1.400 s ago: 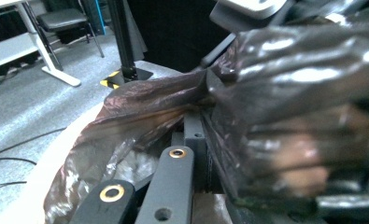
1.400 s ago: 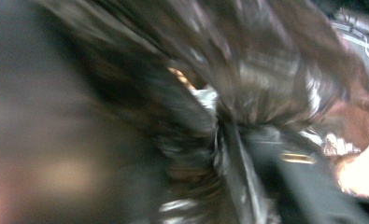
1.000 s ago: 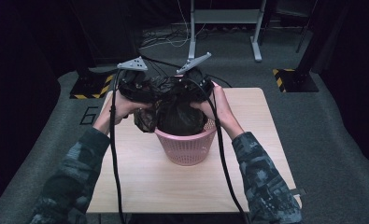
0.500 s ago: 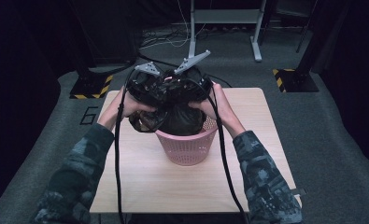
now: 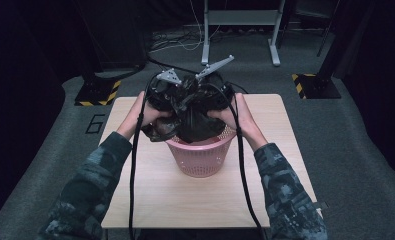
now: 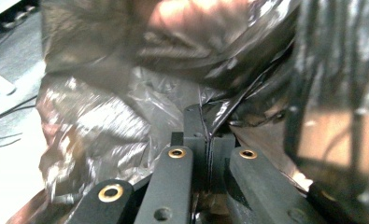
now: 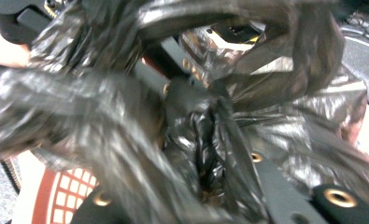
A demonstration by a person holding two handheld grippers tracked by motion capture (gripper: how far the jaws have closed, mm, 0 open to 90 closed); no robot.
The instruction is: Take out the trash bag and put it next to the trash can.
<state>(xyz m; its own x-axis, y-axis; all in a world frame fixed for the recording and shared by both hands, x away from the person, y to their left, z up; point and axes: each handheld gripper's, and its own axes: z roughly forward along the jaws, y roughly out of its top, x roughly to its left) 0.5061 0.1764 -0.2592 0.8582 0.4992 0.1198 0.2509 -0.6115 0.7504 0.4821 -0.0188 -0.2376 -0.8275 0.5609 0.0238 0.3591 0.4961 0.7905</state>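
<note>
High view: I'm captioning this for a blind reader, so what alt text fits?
A person's two hands, each with a gripper, bunch a black plastic bag above a pink mesh basket on a light wooden table. Camouflage sleeves enter from below.

A light wooden table is being used as the support, standing on grey carpet. A pink basket is being carried directly on it, near the middle, with bare wood lying all around.
</note>
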